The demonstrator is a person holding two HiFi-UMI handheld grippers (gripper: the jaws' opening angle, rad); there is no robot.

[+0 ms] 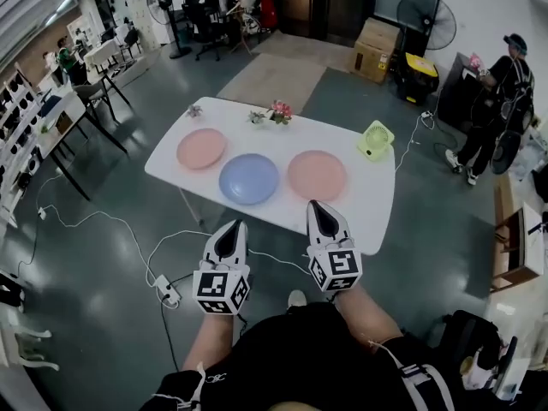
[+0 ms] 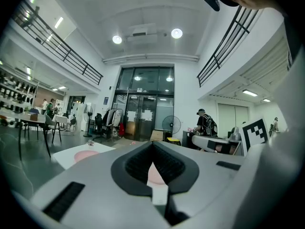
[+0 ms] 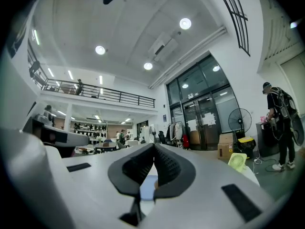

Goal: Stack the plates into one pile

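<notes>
One white rectangular counter [image 1: 364, 204] carries three round plastic-looking plates in row, none stacked yet: salmon-pink plate at left [image 1: 201, 148], blue plate in middle [image 1: 248, 178], salmon-pink plate at right [image 1: 316, 175]. Row runs left-right, ahead of us. We hold left tongs [image 1: 237, 225] and right tongs [image 1: 314, 204] level, both pinched together, empty, at counter's near edge. Blue plate lies ahead between them. Right tongs nearer right pink plate, we judge.
</notes>
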